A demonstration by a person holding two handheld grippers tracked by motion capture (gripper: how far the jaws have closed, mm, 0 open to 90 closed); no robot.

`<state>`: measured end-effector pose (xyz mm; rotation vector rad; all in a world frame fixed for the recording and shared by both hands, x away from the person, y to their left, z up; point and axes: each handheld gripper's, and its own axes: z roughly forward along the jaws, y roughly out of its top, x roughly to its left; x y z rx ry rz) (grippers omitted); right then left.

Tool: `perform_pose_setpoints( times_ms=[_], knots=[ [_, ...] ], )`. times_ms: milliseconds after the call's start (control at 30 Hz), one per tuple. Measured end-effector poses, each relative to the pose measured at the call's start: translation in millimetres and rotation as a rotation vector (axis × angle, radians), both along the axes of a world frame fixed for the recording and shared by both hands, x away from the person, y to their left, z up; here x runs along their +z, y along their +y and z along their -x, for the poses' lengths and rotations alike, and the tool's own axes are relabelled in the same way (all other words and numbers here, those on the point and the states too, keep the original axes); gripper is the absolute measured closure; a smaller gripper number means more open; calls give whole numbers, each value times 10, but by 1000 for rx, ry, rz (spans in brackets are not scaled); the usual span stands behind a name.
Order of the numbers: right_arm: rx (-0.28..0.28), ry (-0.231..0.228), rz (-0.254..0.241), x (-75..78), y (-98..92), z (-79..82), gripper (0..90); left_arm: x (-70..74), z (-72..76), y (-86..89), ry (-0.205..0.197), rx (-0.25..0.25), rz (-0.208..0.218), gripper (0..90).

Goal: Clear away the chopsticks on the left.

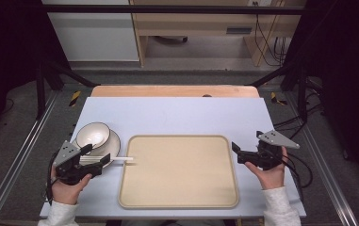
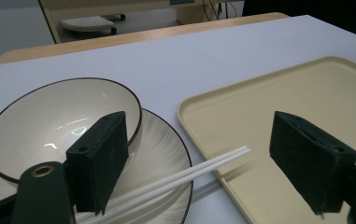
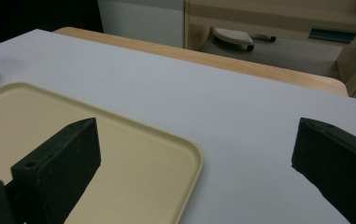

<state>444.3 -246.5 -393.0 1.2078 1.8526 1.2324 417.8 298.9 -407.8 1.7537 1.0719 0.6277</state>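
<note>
Lying across the plate (image 2: 164, 149) rim, tips over the tray (image 2: 278, 116) edge, the chopsticks (image 2: 189, 175) sat between the left gripper (image 2: 199, 163)'s wide-apart jaws, untouched. They looked light, stiff, thin and slick, liable to roll or scissor; pinching both mid-length seemed safest. The right gripper (image 3: 194, 163) also gaped, empty.

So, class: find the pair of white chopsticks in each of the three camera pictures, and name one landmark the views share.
High view: the chopsticks lie left of centre, running from the plate across the tray's left rim.
Left gripper view: the chopsticks lie low in the middle, between the open jaws, tips over the tray's rim.
Right gripper view: not in this picture.
Shared landmark: the beige tray.
</note>
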Motion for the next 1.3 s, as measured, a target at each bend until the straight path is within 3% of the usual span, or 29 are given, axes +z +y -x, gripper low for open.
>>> perform_pose_setpoints(
  times_ms=[400, 767, 1133, 1300],
  knots=[
    [9, -6, 1, 30, 26, 37, 18, -16, 131, 131, 2, -6, -24, 201],
    [27, -3, 7, 30, 97, 58, 18, -35, 238, 300, 19, -23, -19, 198],
    [37, 5, 3, 22, 114, 66, 19, -119, 279, 409, 75, -45, -100, 190],
    [38, 8, 5, 11, 127, 56, 20, -195, 204, 416, 89, -33, -130, 192]
  ],
)
